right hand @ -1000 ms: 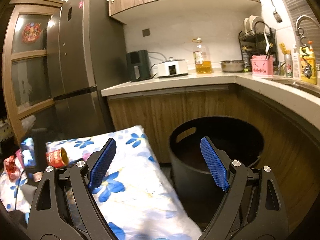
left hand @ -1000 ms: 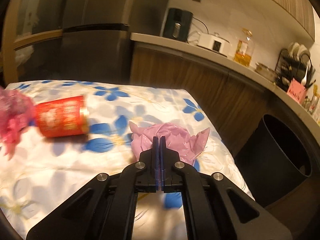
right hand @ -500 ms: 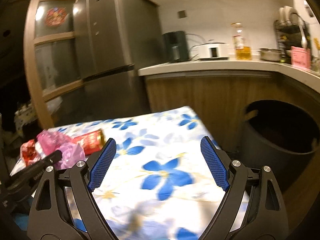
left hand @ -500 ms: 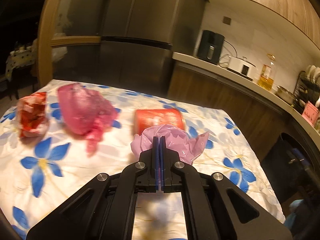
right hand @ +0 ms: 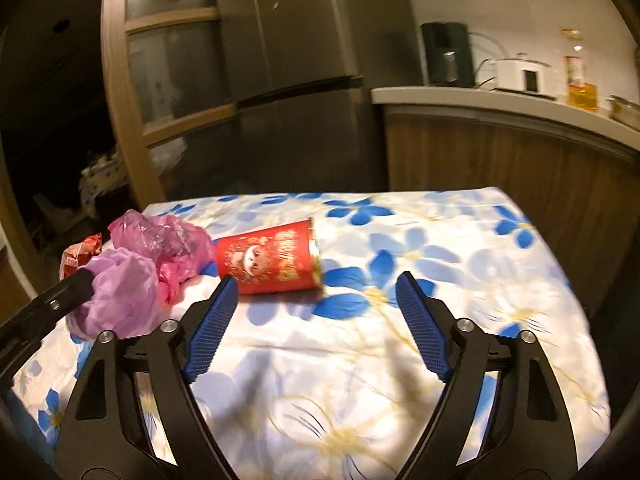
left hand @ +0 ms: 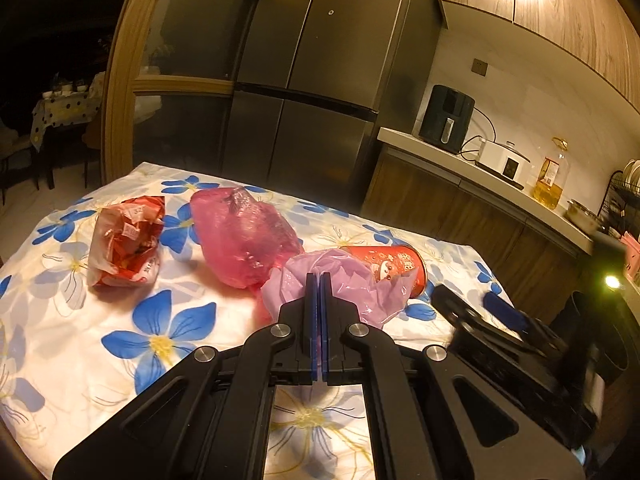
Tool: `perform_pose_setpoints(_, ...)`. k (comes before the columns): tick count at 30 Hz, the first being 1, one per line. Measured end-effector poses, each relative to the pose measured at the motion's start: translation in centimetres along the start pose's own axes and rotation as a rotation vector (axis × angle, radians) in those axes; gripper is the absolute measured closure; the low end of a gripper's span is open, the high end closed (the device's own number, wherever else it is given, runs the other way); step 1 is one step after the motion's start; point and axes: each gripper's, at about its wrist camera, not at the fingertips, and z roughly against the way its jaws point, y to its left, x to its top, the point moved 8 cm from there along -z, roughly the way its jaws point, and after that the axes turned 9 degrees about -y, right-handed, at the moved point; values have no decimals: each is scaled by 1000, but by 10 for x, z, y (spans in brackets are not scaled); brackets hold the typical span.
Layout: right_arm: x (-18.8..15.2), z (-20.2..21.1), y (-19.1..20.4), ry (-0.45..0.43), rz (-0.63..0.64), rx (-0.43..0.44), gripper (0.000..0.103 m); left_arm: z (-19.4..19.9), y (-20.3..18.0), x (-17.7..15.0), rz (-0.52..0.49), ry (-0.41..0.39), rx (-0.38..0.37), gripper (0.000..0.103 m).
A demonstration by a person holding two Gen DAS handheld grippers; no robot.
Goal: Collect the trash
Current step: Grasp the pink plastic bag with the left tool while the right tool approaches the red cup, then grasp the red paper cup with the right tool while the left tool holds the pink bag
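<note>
My left gripper (left hand: 319, 280) is shut on a crumpled lilac plastic bag (left hand: 352, 284), held just above the flowered tablecloth (left hand: 160, 332). Behind it a red paper cup (left hand: 394, 266) lies on its side. A pink bag (left hand: 244, 236) and a red wrapper (left hand: 128, 240) lie further left. In the right wrist view my right gripper (right hand: 317, 280) hovers low over the cloth, its jaws closing with nothing between them. The red cup (right hand: 268, 260) lies just beyond its left fingertip. The lilac bag (right hand: 120, 296) and left gripper (right hand: 86, 278) sit at the left.
A black bin (left hand: 600, 332) stands off the table's right edge, below the wooden counter (left hand: 500, 188) with appliances and an oil bottle. A steel fridge (left hand: 304, 92) rises behind the table. The right gripper (left hand: 468, 300) shows blurred at the table's right side.
The right gripper swung from the bin leftward over the table and now faces the red cup, jaws slightly narrower. The left gripper moved left with the lilac bag, bringing the pink bag and wrapper into view.
</note>
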Motion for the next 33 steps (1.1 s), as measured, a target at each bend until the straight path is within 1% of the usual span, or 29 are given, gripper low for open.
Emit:
perform_pose_setpoints(3, 3, -15, 5, 14, -2, 36, 30, 1, 1, 1, -4, -5, 0, 102)
perform_pose_setpoints(6, 1, -28, 6, 46, -18, 71, 36, 2, 6, 0, -4, -2, -3, 102)
perform_pose_setpoints(8, -2, -33, 5, 69, -44, 94, 43, 1, 8, 0, -4, 1, -6, 102)
perform_pose_setpoints(11, -3, -38, 6, 85, -73, 123, 51, 2, 9, 0, -5, 3, -7, 102)
perform_pose_setpoints(12, -3, -40, 6, 89, -78, 129, 52, 2, 8, -1, -6, 5, -7, 102)
perform_pose_setpoints(14, -5, -43, 8, 100, -87, 150, 61, 1, 7, -2, -10, 8, -9, 102)
perform_pose_setpoints(15, -5, -43, 9, 106, -87, 158, 63, 1, 7, -3, -12, 10, -8, 102)
perform_pose_setpoints(16, -7, -44, 11, 112, -86, 171, 69, 2, 6, -3, -14, 11, -7, 102)
perform_pose_setpoints(17, -7, -43, 12, 113, -84, 178, 77, 1, 7, -4, -14, 13, -6, 102)
perform_pose_setpoints(18, -6, -42, 12, 109, -85, 183, 80, 1, 8, -4, -15, 14, -5, 102)
perform_pose_setpoints(20, -4, -39, 12, 97, -93, 198, 91, 0, 8, -4, -14, 19, -2, 102)
perform_pose_setpoints(21, -3, -37, 12, 93, -96, 205, 93, 0, 8, -5, -12, 20, -1, 102)
perform_pose_setpoints(22, -3, -35, 13, 91, -98, 213, 97, 0, 8, -5, -12, 21, -1, 102)
perform_pose_setpoints(23, -3, -32, 15, 91, -97, 220, 100, 0, 7, -5, -12, 23, 1, 102)
perform_pose_setpoints(28, -3, -18, 23, 75, -92, 239, 100, 1, 6, -6, -13, 27, 0, 102)
perform_pose_setpoints(33, 3, 4, 19, 38, -113, 221, 100, 6, 5, -4, -12, 22, -2, 102)
